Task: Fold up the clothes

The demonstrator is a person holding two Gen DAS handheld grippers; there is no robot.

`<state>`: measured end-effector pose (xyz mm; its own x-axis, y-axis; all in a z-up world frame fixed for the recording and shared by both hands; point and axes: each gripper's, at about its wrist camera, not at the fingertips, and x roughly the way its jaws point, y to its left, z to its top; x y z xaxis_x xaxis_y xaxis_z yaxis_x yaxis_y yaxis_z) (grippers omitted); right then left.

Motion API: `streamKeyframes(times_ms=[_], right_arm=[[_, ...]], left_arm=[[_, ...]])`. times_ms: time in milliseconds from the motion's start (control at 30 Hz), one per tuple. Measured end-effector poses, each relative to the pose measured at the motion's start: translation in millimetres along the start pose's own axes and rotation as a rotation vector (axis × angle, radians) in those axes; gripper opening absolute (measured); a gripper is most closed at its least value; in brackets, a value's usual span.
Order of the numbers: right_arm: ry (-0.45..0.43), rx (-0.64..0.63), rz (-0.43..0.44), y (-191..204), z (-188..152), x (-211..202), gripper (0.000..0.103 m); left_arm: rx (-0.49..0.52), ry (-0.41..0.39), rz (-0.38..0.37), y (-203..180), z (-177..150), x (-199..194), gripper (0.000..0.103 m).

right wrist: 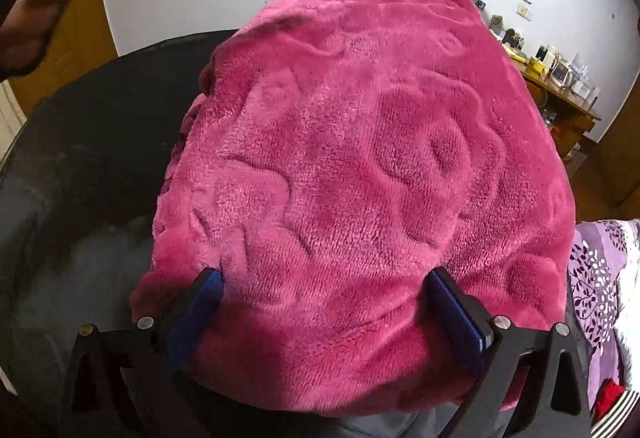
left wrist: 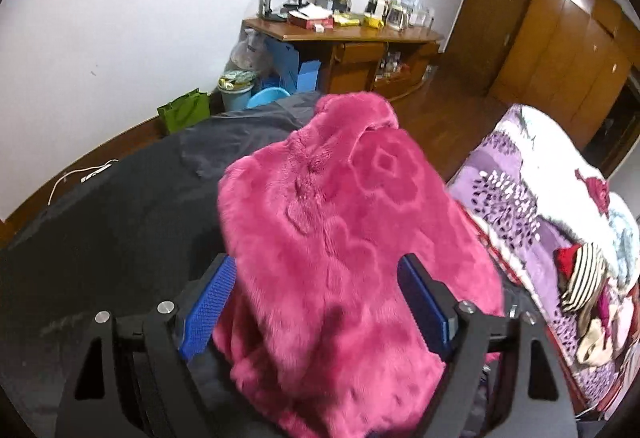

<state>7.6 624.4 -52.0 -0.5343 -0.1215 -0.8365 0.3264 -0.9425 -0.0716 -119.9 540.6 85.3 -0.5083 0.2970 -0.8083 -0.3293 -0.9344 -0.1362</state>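
I see a wooden desk (left wrist: pixel 352 33) against the white wall (left wrist: pixel 140 17), cluttered with boxes and jars. Beside it sit a bin (left wrist: pixel 235 91), a blue basin (left wrist: pixel 267 98) and a green bag (left wrist: pixel 184 110). A purple quilt (left wrist: pixel 516 189) lies right.

Home bedroom: floral quilt (left wrist: pixel 532 197) on bed at 3 o'clock, cluttered wooden desk (left wrist: pixel 344 37) at 12, wardrobe doors (left wrist: pixel 560 49) at 2.
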Motion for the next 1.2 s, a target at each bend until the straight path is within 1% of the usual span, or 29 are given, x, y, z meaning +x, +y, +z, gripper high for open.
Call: streamKeyframes(times_ms=[133,167,233,300,367,533,700,800,900,1000,1033,1133,1200], right_arm=[[0.013,0.015,0.015,-3.8,0.9,0.7,0.103],[0.013,0.018,0.018,-6.2,1.9,0.8,0.103],[0.012,0.026,0.023,-13.4,5.0,1.2,0.103],[0.009,0.032,0.027,-16.5,5.6,2.6,0.103],[0.008,0.036,0.031,-18.7,6.6,4.5,0.103],[0.005,0.036,0.034,-22.4,8.4,4.0,0.103],[0.000,0.033,0.034,-25.4,9.7,1.4,0.103],[-0.003,0.030,0.034,-27.3,10.4,-0.1,0.103],[-0.005,0.036,0.030,-26.5,7.0,-2.8,0.103],[0.016,0.040,0.041,-26.2,5.3,-7.5,0.103],[0.028,0.038,0.050,-26.7,6.2,-9.0,0.103],[0.048,0.035,0.098,-31.2,7.7,-20.6,0.103],[0.032,0.032,0.135,-37.6,4.0,-36.5,0.103]], left_arm=[[-0.029,0.085,0.018,7.9,-3.0,42.8,0.086],[-0.033,0.100,0.026,10.8,-3.9,51.7,0.086],[-0.044,0.118,0.017,15.8,-7.0,61.8,0.087],[-0.045,0.122,0.012,19.8,-11.5,67.4,0.092],[-0.045,0.125,0.001,24.1,-14.0,75.1,0.095],[-0.113,0.138,-0.051,40.3,-18.7,93.5,0.102],[-0.129,0.128,-0.074,41.9,-19.4,98.6,0.103],[-0.152,0.136,-0.080,43.9,-19.4,99.3,0.103],[-0.189,0.160,-0.061,44.1,-19.3,95.1,0.103],[-0.202,0.193,0.001,37.4,-18.5,84.5,0.103],[-0.205,0.192,0.028,34.3,-18.8,77.8,0.103],[-0.238,0.152,0.096,25.4,-25.6,52.3,0.103],[-0.267,0.126,0.108,18.4,-35.9,36.2,0.103]])
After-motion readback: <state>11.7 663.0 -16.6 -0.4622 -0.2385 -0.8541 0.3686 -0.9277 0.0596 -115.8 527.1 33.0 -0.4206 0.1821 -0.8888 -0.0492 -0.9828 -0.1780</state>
